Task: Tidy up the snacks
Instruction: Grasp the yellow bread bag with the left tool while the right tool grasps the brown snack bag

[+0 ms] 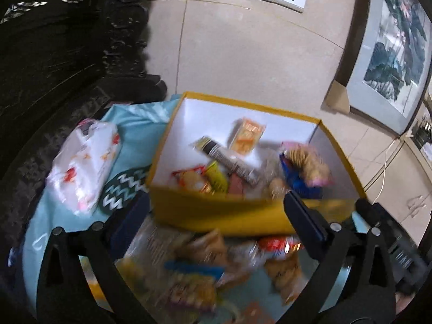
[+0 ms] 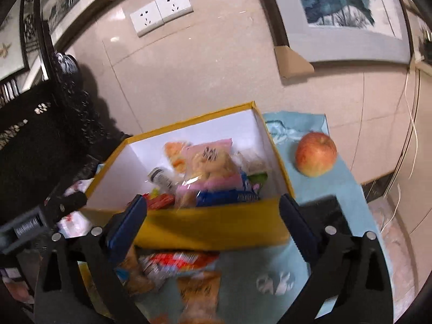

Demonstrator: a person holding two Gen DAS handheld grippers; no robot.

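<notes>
Yellow box point(image 2: 210, 226): landmark, part-filled with packets. 
Loose snack packets point(image 2: 175, 264): on blue cloth against box's near wall, long axes unreadable through blur. 
Right gripper point(image 2: 213, 232): spread wide, empty, poised above packets, box straight beyond. 
Left gripper point(image 1: 216, 226): likewise wide, empty, seemingly equally near.

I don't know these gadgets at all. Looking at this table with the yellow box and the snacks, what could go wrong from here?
Three things, I'd guess. Both views are blurred, so a quick grab could miss the loose packets in front of the yellow box. The box already looks heaped on one side, so another packet might slide off the pile. The apple sits loose on the blue cloth beside the box; nudging the box could set it rolling.
</notes>
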